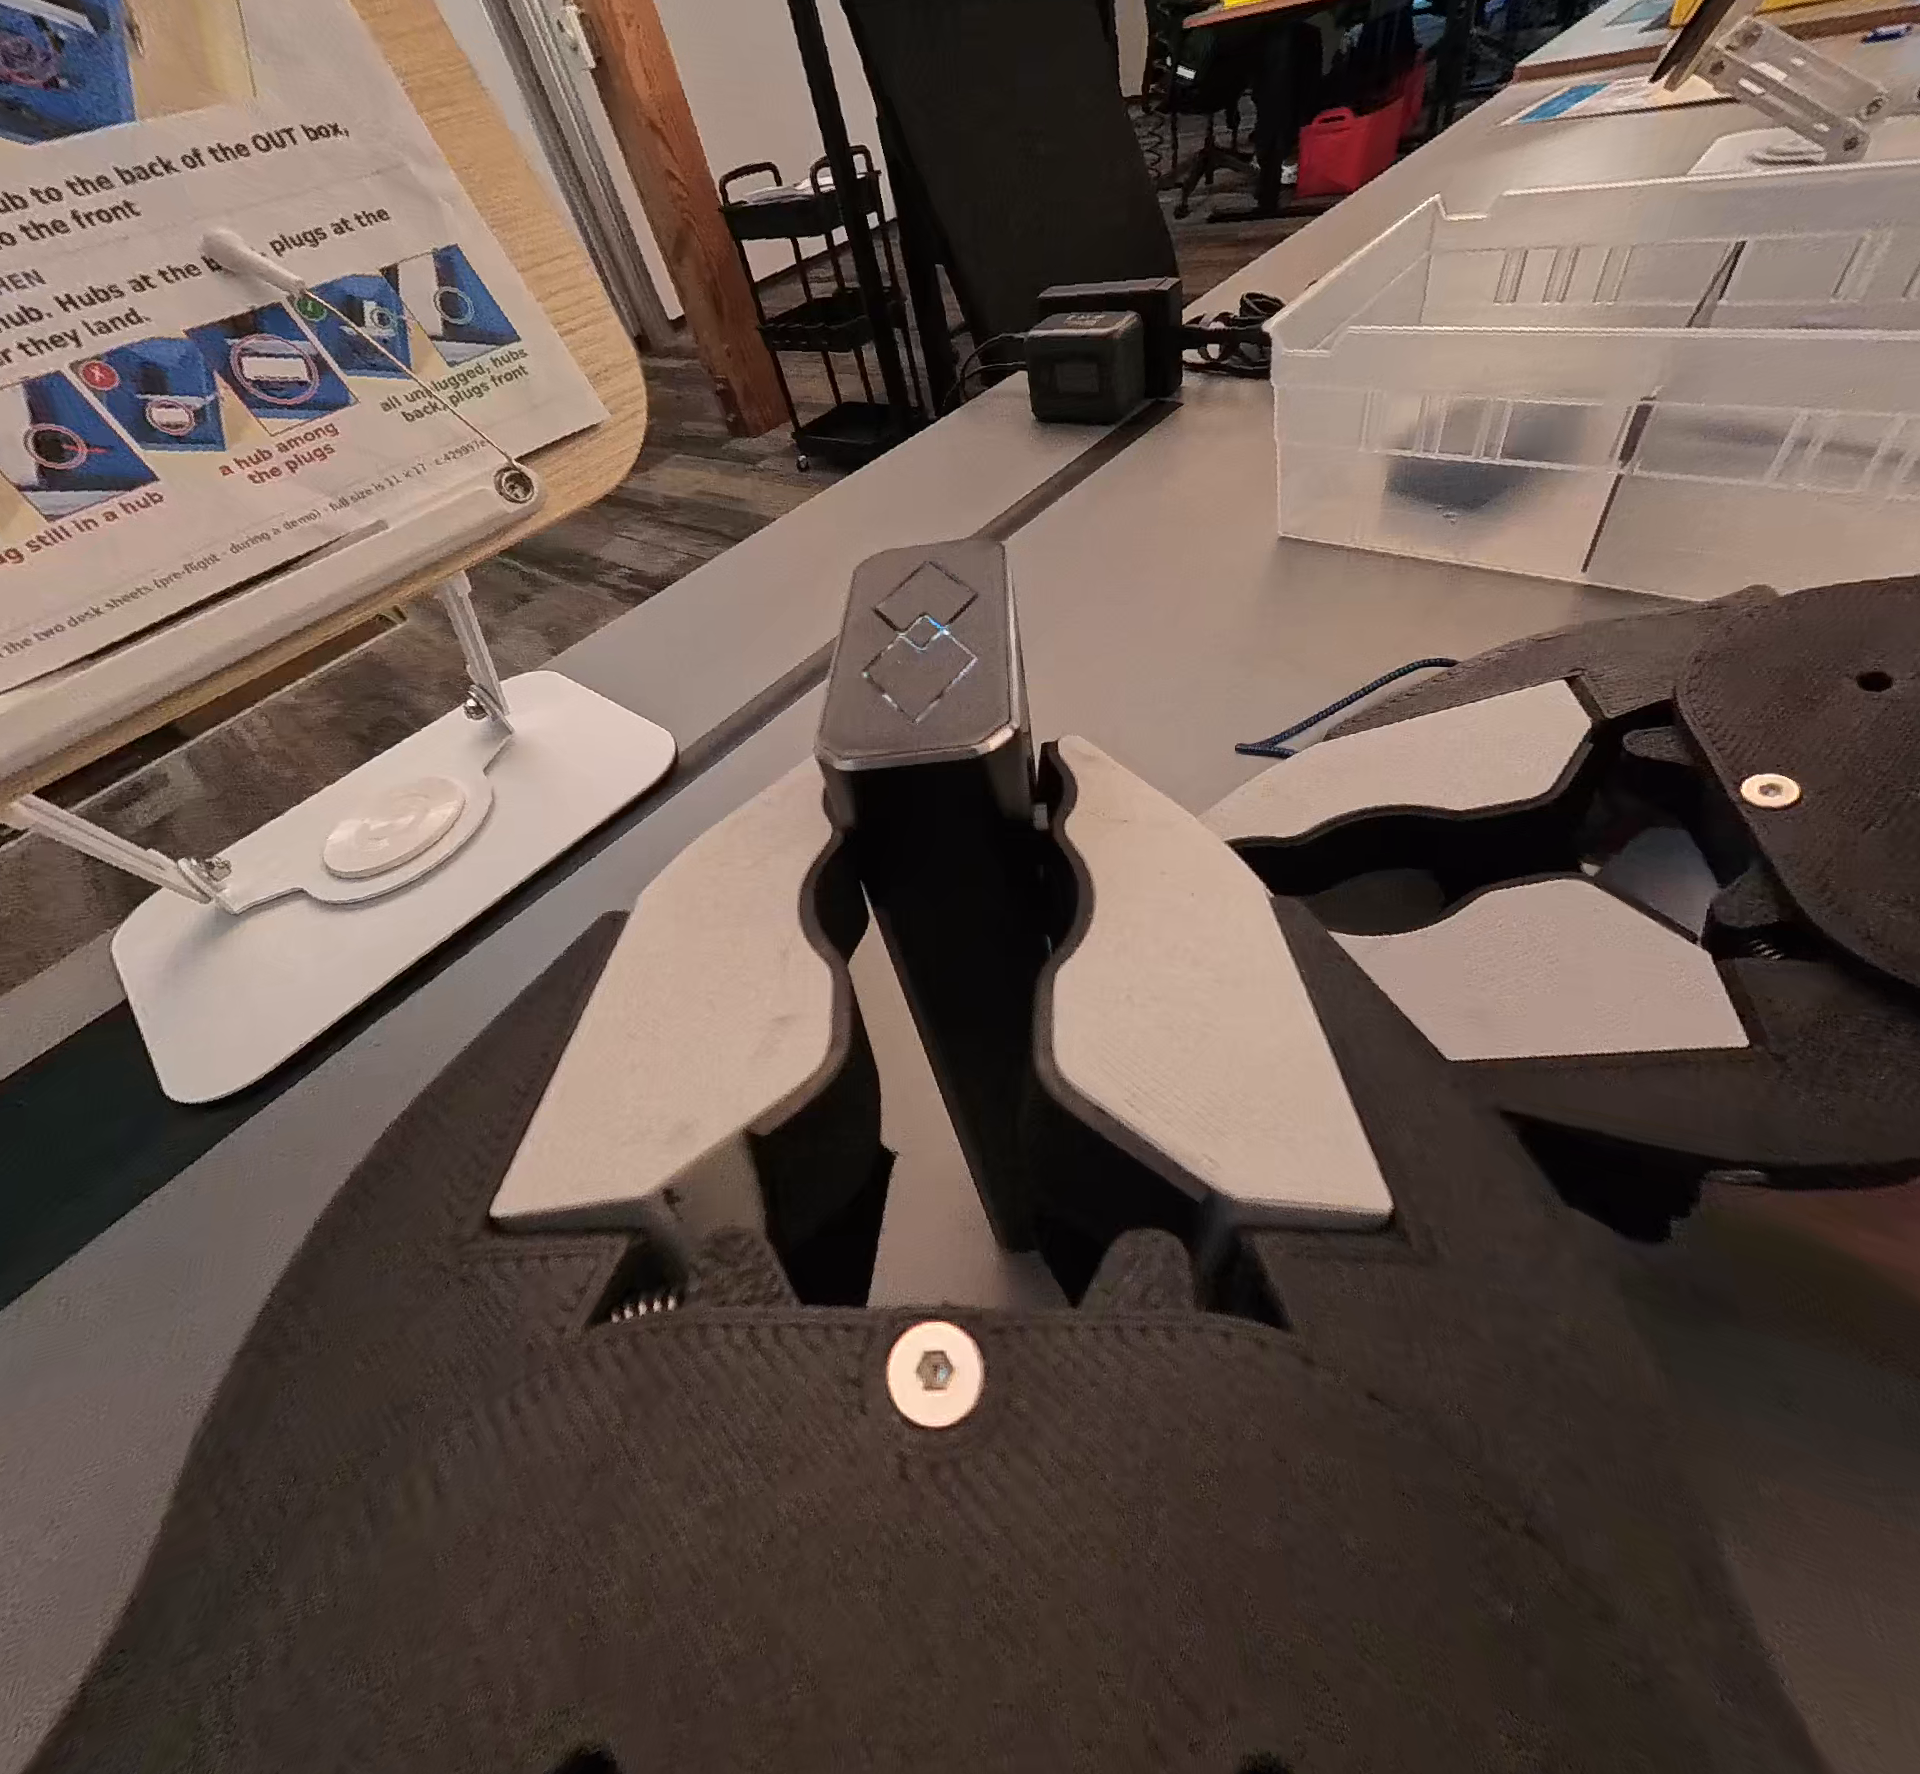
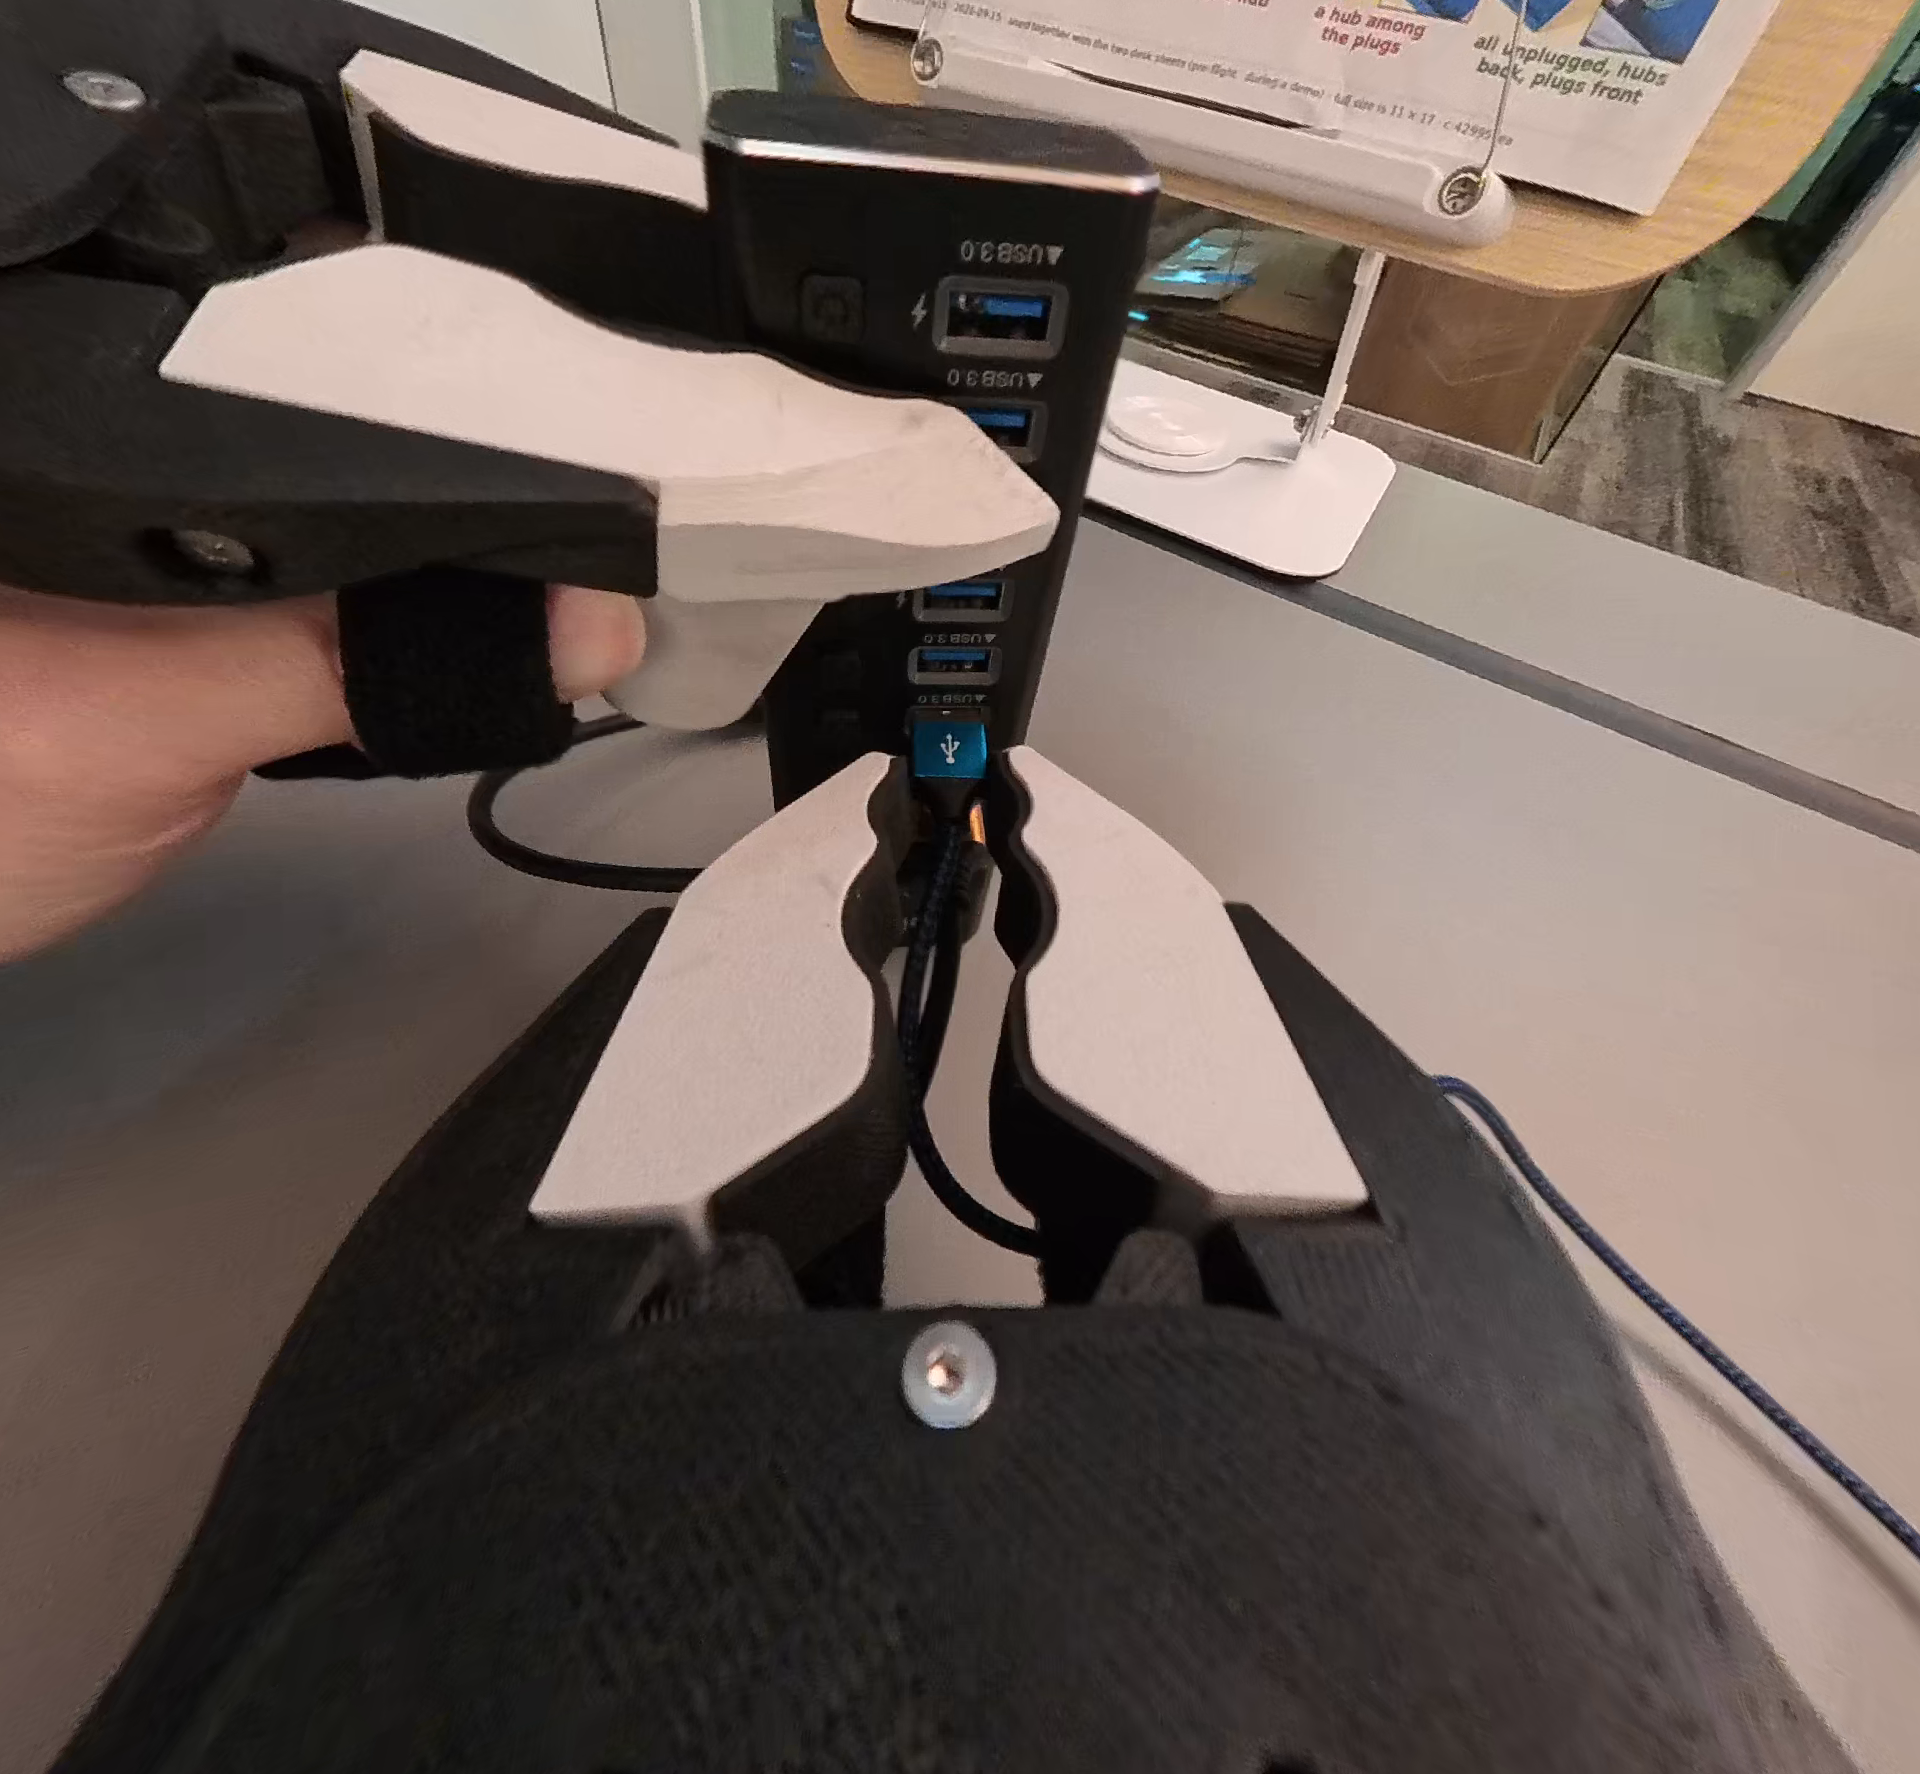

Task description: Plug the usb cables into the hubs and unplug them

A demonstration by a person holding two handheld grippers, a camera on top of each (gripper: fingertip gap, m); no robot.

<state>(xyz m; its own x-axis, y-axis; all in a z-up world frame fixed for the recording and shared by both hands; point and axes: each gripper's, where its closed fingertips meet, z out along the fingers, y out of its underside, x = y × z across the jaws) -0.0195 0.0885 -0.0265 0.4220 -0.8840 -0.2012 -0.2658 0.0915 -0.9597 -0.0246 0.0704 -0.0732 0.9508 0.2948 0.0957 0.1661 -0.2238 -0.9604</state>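
Your left claw [image 1: 940,810] pinches the black hub [image 2: 914,290] around its sides and holds it upright above the table [image 2: 1455,841], so its row of ports faces your other hand. Your right claw [image 2: 940,789] is pressed together on the blue plug [image 2: 949,750] at the hub's lowest port, its cable [image 2: 935,976] trailing back between the fingers. Whether the plug is fully seated, you cannot tell.

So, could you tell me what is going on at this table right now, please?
A person is working two handheld grippers. The left gripper clamps a black USB hub upright above the grey table. The right gripper pinches a blue USB plug at the hub's lowest port; whether it is going in or coming out cannot be told. Its braided cable trails back between the fingers. The ports above that can be seen are empty.
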